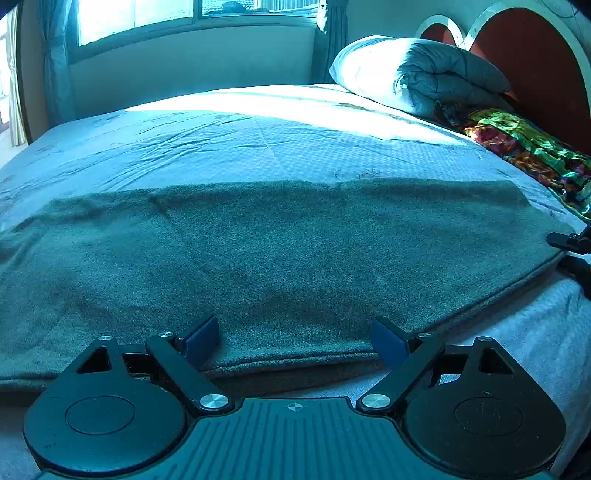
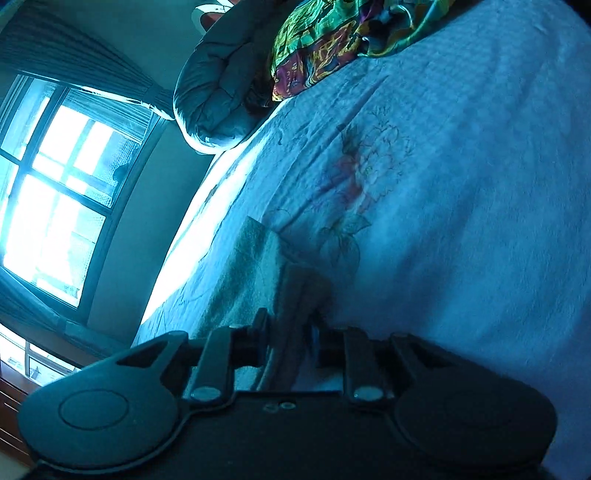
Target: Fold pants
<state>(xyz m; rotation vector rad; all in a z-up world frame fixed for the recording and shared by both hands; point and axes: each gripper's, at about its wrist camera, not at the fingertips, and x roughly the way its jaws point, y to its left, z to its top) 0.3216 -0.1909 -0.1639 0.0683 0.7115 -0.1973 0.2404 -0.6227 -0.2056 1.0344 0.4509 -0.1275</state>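
No legible writing or brand marks on either tool or on the fabrics. Left gripper (image 1: 293, 341): jaws released, spread wide, hovering at the near edge of the pants (image 1: 280, 258), which lie flat and dark grey across the bed (image 1: 221, 140) directly ahead of the jaws. Right gripper (image 2: 288, 325): jaws clenched on a folded edge of the pants (image 2: 258, 266), fabric bunched between them. Beyond the jaws: a rolled grey duvet (image 1: 436, 77) and a multicoloured cloth (image 1: 524, 144) by the red headboard (image 1: 535, 55). Window (image 1: 140, 18) far ahead, bright. A floral print (image 2: 362, 166) marks the sheet.
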